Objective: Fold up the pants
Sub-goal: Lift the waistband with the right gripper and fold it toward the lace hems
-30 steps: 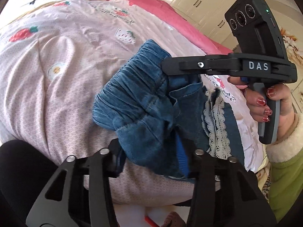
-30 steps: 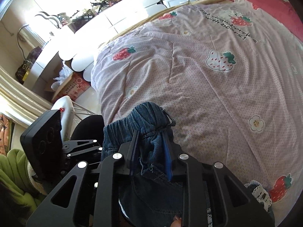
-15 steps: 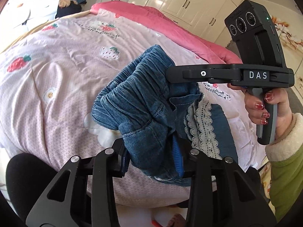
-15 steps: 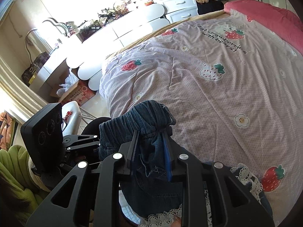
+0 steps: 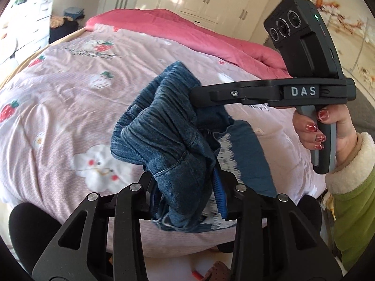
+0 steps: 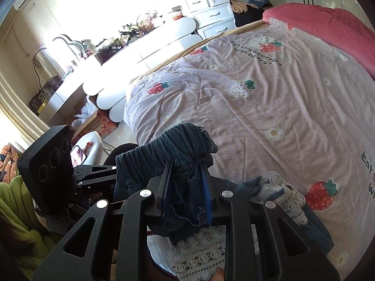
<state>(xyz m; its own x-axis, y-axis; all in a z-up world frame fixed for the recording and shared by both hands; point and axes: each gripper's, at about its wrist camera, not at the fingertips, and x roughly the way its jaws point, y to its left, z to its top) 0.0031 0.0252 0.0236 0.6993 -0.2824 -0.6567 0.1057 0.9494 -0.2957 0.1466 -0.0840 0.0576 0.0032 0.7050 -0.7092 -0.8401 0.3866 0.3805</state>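
Note:
The blue denim pants point(image 5: 168, 128) with an elastic waistband and white lace trim hang bunched in the air above the bed. My left gripper point(image 5: 186, 187) is shut on a fold of the denim near the waistband. My right gripper point(image 6: 187, 187) is shut on the other end of the waistband; it also shows in the left wrist view point(image 5: 199, 93), coming in from the right. The pants point(image 6: 168, 149) span between the two grippers, and the lace-trimmed legs point(image 6: 276, 192) droop below onto the bed's near edge.
A pink quilt point(image 5: 58, 93) with strawberry prints covers the bed, with a red blanket point(image 5: 187, 32) along the far side. A white dresser point(image 6: 211, 11) and a cluttered white desk point(image 6: 131, 53) stand past the bed. A cardboard box point(image 6: 98, 124) is on the floor.
Both grippers have lifted the pants higher off the quilt and tilted up. The waistband is raised and the legs hang lower beneath it.

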